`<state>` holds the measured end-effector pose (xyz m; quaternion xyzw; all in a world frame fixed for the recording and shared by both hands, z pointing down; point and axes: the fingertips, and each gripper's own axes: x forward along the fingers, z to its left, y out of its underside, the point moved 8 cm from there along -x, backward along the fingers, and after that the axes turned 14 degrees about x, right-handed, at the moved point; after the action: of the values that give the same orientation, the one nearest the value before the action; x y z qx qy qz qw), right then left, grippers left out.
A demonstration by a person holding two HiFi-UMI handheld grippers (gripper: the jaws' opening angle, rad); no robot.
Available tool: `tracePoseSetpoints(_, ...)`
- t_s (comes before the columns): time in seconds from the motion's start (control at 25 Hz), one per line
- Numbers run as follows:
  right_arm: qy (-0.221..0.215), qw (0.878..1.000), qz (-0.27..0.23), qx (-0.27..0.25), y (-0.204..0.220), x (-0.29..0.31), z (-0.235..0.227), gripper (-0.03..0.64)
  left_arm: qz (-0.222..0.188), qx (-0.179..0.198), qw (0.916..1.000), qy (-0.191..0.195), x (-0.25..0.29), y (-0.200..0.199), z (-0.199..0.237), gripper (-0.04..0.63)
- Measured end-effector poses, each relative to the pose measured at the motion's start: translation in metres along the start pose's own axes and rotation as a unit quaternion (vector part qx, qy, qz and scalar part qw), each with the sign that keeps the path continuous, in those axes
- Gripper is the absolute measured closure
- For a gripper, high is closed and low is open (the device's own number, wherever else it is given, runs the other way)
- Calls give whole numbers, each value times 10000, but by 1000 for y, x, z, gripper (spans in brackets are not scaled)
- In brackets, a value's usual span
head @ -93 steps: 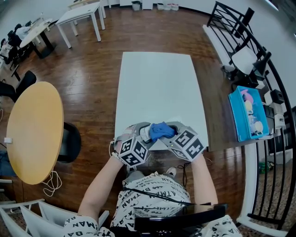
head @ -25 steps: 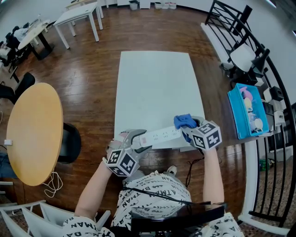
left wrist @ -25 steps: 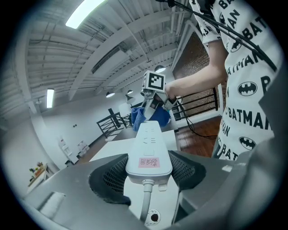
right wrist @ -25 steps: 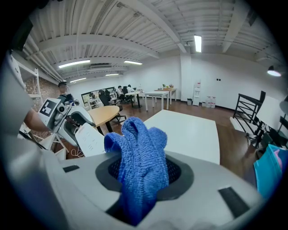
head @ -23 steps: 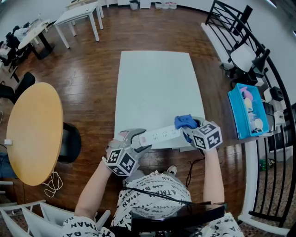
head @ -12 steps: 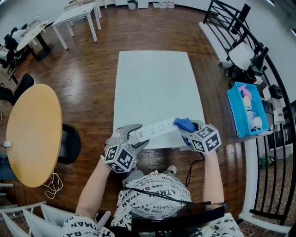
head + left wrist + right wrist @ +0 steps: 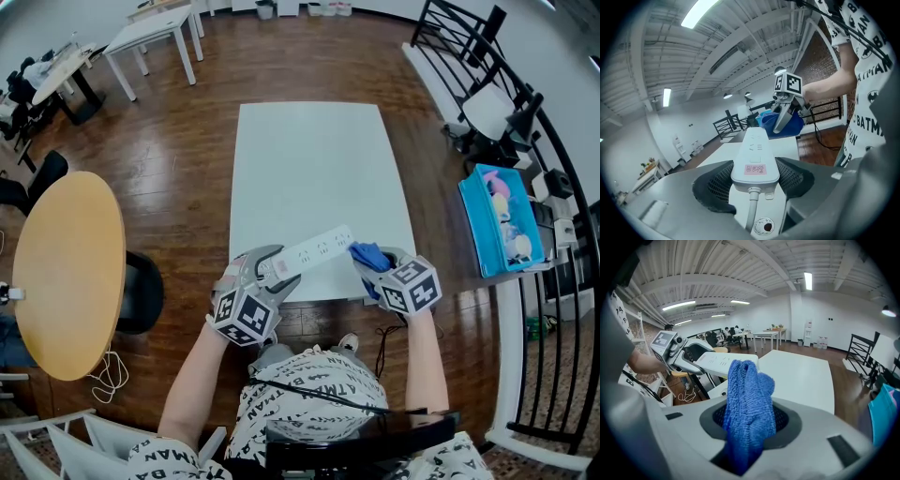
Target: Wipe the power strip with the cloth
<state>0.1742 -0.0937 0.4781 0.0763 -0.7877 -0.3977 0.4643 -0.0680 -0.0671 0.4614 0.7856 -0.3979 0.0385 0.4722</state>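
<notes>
Left claw (image 7: 754, 177) was clamped on the cord end of the white power strip (image 7: 314, 251), holding it over the near edge of the table (image 7: 319, 159). Right claw (image 7: 750, 423) had the blue cloth (image 7: 749, 390) pinched tight at the strip's far end. Since a second before, that far end had swung out over the table, so one pass was probably finished.

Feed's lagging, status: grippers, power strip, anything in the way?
Left gripper shut on power strip, cord end, held above table. Right gripper shut on cloth, at strip's far end. No obstruction seen.
</notes>
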Motion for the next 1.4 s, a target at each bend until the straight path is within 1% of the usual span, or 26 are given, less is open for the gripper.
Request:
tracePoseSetpoints(0.16,-175,9998,-75,93,0,11,17,476,55,-197,9998,-72,5,1,1,314)
tracePoseSetpoints(0.44,-541,9985,17,-88,1,29,52,476,71,-244,9996,-76,11,0,0,314)
tracePoseSetpoints(0.8,-914,9955,23,-247,-6,41,89,476,57,-429,9987,-284,10,-1,5,314)
tracePoseSetpoints(0.96,-958,9950,8,-272,-6,43,96,476,70,-534,9978,-392,8,-1,5,314)
tracePoseSetpoints(1.08,-966,9950,12,-236,-4,42,93,476,43,-513,9980,-362,7,-2,2,314)
tracePoseSetpoints(1.4,-605,9980,17,-156,-3,30,65,476,-58,-412,9989,-239,0,-6,-6,314)
